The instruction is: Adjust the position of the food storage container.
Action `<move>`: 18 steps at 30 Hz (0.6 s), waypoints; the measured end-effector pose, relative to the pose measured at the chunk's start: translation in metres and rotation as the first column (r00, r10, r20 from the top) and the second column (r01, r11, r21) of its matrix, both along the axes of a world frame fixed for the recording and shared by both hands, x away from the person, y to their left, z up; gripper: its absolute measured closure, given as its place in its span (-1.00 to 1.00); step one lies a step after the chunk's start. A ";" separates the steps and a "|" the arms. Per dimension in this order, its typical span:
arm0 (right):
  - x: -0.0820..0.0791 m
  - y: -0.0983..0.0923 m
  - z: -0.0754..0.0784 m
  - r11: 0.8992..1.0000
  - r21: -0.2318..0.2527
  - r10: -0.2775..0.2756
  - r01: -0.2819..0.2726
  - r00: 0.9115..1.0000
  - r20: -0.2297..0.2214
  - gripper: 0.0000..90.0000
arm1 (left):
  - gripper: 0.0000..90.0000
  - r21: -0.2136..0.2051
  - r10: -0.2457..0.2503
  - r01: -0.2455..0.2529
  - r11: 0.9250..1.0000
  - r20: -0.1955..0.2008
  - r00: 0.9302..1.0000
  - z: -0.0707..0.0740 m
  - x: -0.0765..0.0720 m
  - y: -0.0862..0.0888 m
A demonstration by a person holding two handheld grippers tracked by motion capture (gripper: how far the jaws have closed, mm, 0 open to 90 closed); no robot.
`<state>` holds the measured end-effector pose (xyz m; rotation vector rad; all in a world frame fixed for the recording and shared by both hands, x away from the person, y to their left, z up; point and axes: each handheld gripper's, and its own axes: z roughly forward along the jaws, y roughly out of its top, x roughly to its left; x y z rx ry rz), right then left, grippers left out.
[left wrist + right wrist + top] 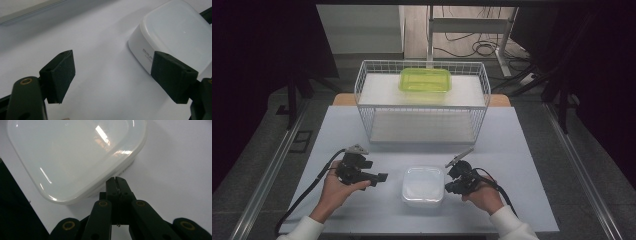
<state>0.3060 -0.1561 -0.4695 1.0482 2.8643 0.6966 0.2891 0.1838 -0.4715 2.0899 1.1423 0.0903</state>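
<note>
White plastic box [423,186], rounded corners, frosted lid on, small print on its side; my left tongs [112,75] wide beside it, my right tongs [116,182] pinched shut, empty.

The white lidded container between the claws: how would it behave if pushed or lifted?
The white lidded container looks like rigid plastic, so probably stiff. Its low, flat shape suggests it would slide rather than tip. The glossy lid may be slippery.

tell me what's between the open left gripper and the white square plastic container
Nothing: bare white table separates the left gripper from the white square plastic container, as the high view shows.
</note>
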 end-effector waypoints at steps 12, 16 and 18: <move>0.002 -0.010 0.004 0.996 0.067 -0.054 0.052 0.998 0.030 0.93 | -0.58 -0.024 0.025 -0.025 0.999 -0.020 0.999 0.002 -0.002 -0.001; 0.003 -0.032 0.011 0.970 0.187 -0.163 0.154 0.986 0.031 0.44 | -0.56 -0.084 0.056 -0.061 0.995 -0.053 0.997 0.006 -0.005 -0.001; 0.004 -0.041 0.013 0.945 0.255 -0.213 0.204 0.977 0.007 0.19 | -0.56 -0.102 0.055 -0.062 0.993 -0.066 0.996 0.008 -0.007 -0.003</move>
